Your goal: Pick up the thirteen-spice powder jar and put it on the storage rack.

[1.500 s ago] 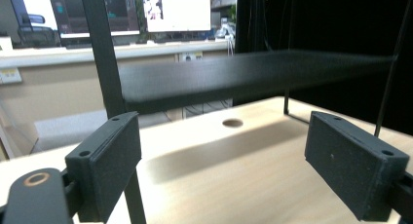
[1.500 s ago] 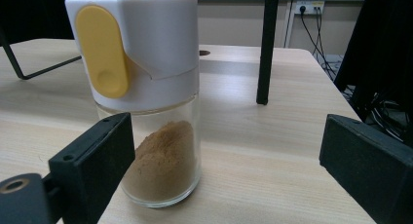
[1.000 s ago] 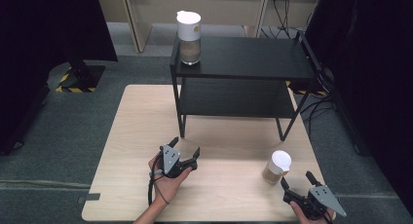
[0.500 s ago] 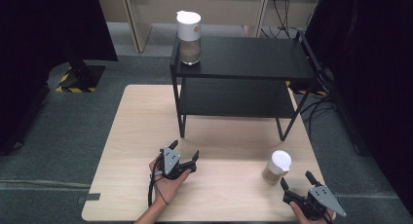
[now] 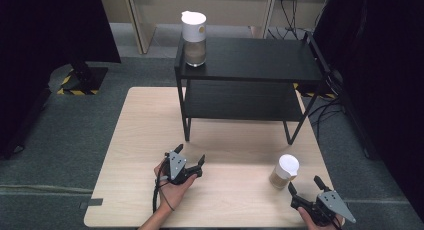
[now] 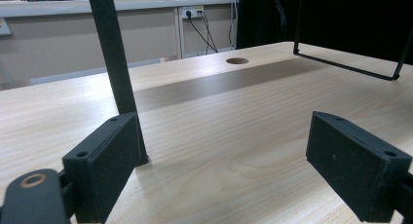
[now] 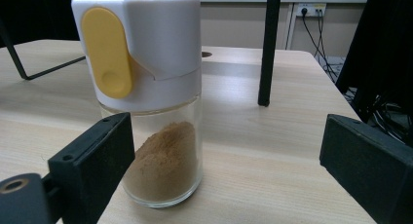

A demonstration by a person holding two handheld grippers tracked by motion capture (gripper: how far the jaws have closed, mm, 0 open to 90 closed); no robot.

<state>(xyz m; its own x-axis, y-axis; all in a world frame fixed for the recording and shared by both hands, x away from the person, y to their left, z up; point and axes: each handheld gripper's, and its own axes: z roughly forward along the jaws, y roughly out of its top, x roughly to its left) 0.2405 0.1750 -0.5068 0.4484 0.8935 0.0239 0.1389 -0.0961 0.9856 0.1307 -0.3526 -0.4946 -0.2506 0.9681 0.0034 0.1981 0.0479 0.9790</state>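
Right gripper point(image 5: 303, 185) is lined up near the jar point(image 5: 285, 171), jaws apart, for a grasp. Left gripper point(image 5: 190, 157) is parked, jaws apart, nothing held.

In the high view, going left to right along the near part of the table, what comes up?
Left gripper, fingers open, in a hand → spice jar on the table, white lid, brown powder → right gripper, fingers open just behind that jar.

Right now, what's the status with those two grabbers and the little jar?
Right gripper open, just short of the spice jar, not touching. Left gripper open, empty, resting on the table. Jar upright, lid on. Nothing between.
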